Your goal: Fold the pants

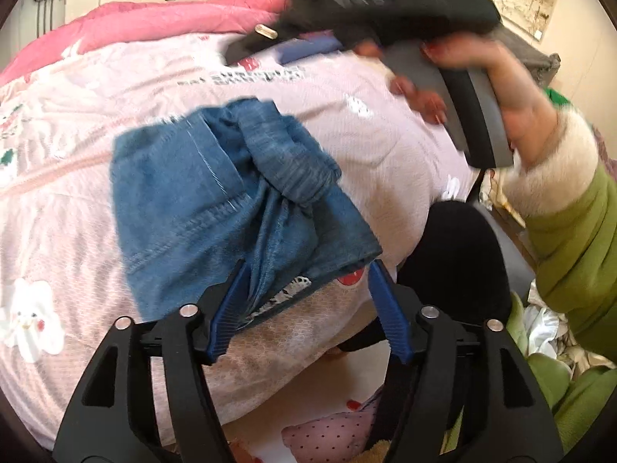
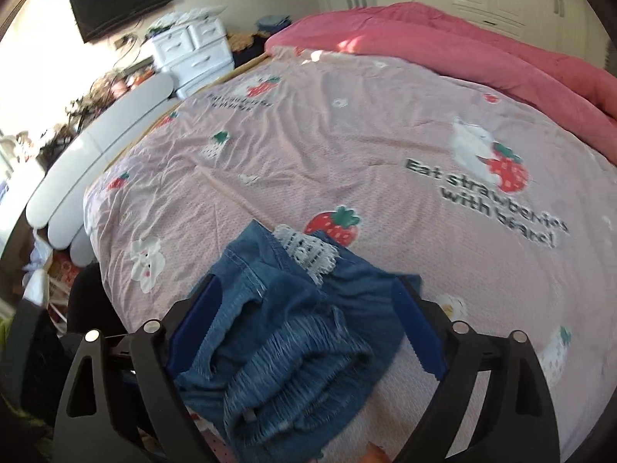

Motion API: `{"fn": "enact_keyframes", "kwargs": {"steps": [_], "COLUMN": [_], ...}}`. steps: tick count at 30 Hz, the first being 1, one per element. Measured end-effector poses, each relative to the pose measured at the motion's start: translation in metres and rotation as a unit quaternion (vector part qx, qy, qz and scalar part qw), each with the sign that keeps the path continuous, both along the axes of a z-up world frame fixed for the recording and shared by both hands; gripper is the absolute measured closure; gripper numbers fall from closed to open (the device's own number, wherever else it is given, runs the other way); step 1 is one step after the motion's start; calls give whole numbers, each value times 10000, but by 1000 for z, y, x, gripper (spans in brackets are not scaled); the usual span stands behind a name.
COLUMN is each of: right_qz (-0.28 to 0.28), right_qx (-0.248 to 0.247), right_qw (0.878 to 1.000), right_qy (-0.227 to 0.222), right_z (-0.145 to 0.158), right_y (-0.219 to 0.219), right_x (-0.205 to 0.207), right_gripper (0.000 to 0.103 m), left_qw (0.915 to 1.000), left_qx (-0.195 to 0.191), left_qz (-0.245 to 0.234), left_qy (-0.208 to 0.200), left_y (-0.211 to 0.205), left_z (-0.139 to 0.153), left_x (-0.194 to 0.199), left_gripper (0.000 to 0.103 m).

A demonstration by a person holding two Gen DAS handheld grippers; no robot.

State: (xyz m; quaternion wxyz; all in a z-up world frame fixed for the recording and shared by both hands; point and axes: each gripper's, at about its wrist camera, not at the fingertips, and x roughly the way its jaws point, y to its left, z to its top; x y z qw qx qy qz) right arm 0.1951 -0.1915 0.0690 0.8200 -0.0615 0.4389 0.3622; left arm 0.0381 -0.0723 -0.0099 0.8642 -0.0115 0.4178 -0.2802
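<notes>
A wide bed covered in a pale pink sheet printed with strawberries and white bears [image 2: 347, 146] fills both views. A rumpled hot-pink quilt [image 2: 462, 46] lies along the bed's far side, and a white scalloped headboard [image 2: 96, 146] edges it in the right wrist view. On the bed's near part sits the small pair of blue denim pants [image 1: 216, 208], bunched into a thick folded bundle with a strip of white lace trim [image 2: 308, 254] showing at one edge.

The left gripper [image 1: 308, 308] has its blue-padded fingers spread apart, held at the near edge of the pants, gripping nothing. The right gripper [image 2: 304, 332] is likewise spread wide, its fingers flanking the bundle without pinching it. In the left wrist view the right hand [image 1: 497, 77] holds that gripper's handle above the bed.
</notes>
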Motion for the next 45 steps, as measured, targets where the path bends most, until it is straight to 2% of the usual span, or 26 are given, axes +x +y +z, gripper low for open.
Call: {"fn": "enact_keyframes", "kwargs": {"steps": [1,3,6,8,16,22,24,28,32,33,34,38,39,43,45], "right_qz": [-123,-251,-390,-469,-610,-642,-628,-545,-429,-396,-385,-279,-272,-263,-257], "right_qx": [54,101,191,264,568,522,575,696,724,779,833,1045,1114,1145,1091], "right_qw": [9999,9996,9986,9975,9901,9879,9871,9858,9864,9857,9848,9816,9803,9824,9860], "right_qy": [-10,51,293,466,1129,1315,1354,1430,1414,1439,1474,1577,1610,1449,1231], "right_z": [0,-3,-13,-21,-55,-74,-79,-86,-91,-93,-94,-96,-96,-88,-79], "right_y": [-10,-21,-36,-42,-47,-47,-48,-47,-42,-42,-42,-41,-42,-45,-44], "right_x": [-4,-9,-14,-16,-10,-2,1,4,7,8,9,11,11,6,1], "right_gripper": [9,8,8,8,7,7,7,7,7,11,21,33,40,61,67], "left_qw": [10000,9994,9976,9962,9925,9888,9888,9891,9865,9860,9856,9838,9833,9837,9859], "left_qx": [-60,-98,-122,-41,-37,-374,-403,-468,-642,-678,-711,-822,-851,-939,-888], "left_qz": [54,284,621,840,1143,1085,1052,912,877,867,859,830,836,859,864], "left_qy": [-35,-160,-264,-242,437,952,980,1061,1226,1252,1272,1358,1375,1268,1129], "left_y": [5,20,42,55,79,81,79,72,73,73,73,74,75,74,72], "left_z": [4,15,25,24,-6,-28,-30,-34,-40,-41,-42,-43,-43,-35,-30], "left_x": [0,1,7,17,65,87,91,96,102,103,104,105,106,103,102], "left_gripper": [37,34,25,25,25,25,25,38,42,44,45,50,52,70,77]}}
